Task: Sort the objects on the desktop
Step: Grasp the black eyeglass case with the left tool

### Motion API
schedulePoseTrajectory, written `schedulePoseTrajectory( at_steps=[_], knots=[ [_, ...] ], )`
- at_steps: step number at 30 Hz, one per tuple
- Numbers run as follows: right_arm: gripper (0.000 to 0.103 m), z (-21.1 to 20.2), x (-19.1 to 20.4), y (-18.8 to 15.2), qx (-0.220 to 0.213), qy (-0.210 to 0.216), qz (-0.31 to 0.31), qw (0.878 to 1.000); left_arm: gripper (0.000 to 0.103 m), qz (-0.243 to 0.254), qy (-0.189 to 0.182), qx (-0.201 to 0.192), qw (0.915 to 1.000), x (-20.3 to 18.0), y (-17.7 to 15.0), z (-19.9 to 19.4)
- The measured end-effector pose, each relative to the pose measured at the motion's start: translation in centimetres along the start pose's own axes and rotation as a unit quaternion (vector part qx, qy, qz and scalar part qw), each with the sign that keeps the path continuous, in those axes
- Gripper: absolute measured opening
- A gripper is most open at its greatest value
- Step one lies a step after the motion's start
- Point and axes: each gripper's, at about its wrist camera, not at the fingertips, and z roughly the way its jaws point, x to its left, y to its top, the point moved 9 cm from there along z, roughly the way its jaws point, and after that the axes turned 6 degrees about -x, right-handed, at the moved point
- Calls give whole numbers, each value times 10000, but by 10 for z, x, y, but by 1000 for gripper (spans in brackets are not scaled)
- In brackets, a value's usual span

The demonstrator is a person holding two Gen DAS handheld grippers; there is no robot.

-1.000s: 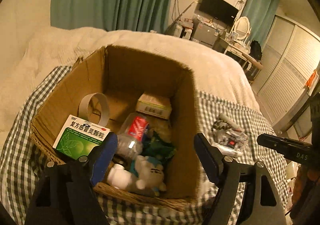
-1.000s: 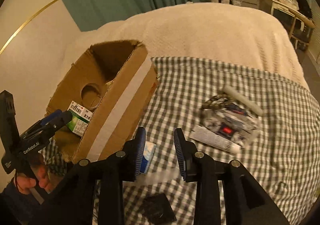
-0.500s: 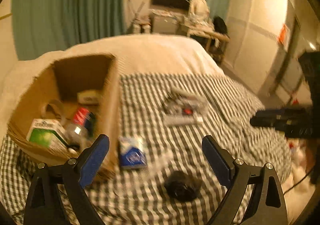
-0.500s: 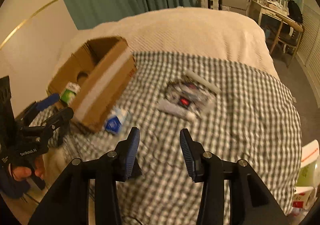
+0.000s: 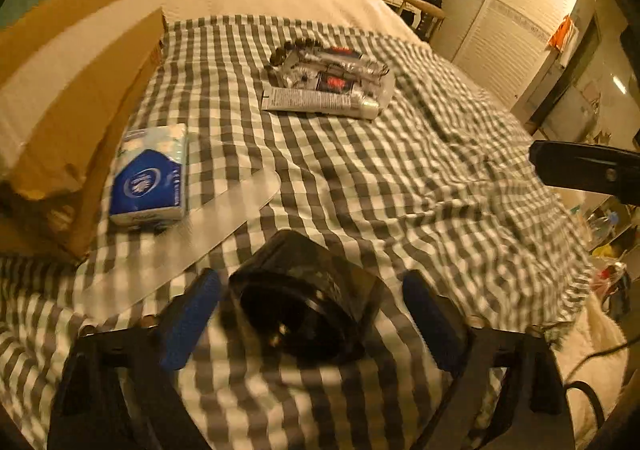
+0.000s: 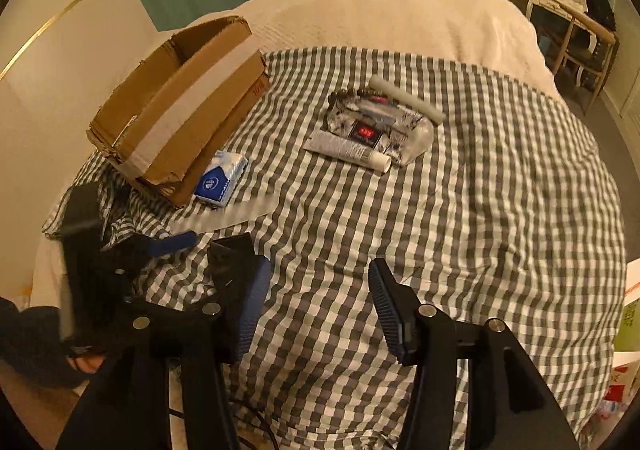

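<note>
In the left wrist view a black boxy object (image 5: 300,310) lies on the checked cloth (image 5: 400,177), between the blue pads of my left gripper (image 5: 312,314). The jaws are closing, with a small gap still showing on each side of the object. A blue tissue pack (image 5: 150,173) and a clear plastic strip (image 5: 208,217) lie beside the cardboard box (image 5: 80,69). Farther off lies a pile holding a tube (image 5: 316,101) and a printed packet (image 5: 332,69). My right gripper (image 6: 320,304) hangs over bare cloth, its jaws opening with nothing between them.
The cardboard box (image 6: 180,101) stands at the cloth's left edge, with the tissue pack (image 6: 220,179) against it. A white stick (image 6: 406,99) lies behind the pile. A cream blanket (image 6: 380,13) covers the far bed. A person's hand (image 6: 88,362) shows at the lower left.
My left gripper swung away from over the box and came down around the black object, its jaws narrowing. My right gripper drew back from the box and its jaws widened.
</note>
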Motion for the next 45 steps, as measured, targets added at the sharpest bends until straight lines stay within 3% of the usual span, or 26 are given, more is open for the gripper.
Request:
schedulePoseTrajectory(
  at_steps=[1, 2, 7, 12, 16, 24, 31, 35, 38, 45],
  knots=[
    [51, 2, -1, -1, 18, 15, 24, 10000, 60, 85, 64, -18, 9999, -1, 2, 4],
    [51, 6, -3, -2, 44, 29, 42, 10000, 58, 141, 76, -87, 9998, -2, 7, 7],
    [51, 26, -12, 5, 66, -52, -169, 9998, 57, -222, -90, -468, 9986, 8, 40, 11],
    [51, 54, -27, 32, -18, 9, -157, 9999, 57, -17, 426, -800, 9959, 26, 78, 23],
    [51, 80, -35, 55, -64, 76, -176, 9998, 57, -211, 661, -779, 9945, 45, 94, 33],
    [51, 130, -25, 80, 33, 23, -1087, 9941, 57, -201, 973, -855, 9914, 68, 109, 41],
    [51, 174, -28, 71, 562, -116, -1191, 9912, 57, -440, 964, -746, 9916, 89, 115, 48],
    [28, 178, -24, 63, 795, -138, -1049, 9912, 57, -389, 928, -759, 9920, 86, 112, 46],
    [21, 168, -18, 50, 848, 37, -800, 9932, 57, -437, 881, -748, 9923, 85, 107, 44],
    [20, 140, -20, 23, 952, 232, -274, 9948, 53, -511, 729, -782, 9930, 77, 99, 29]
  ],
)
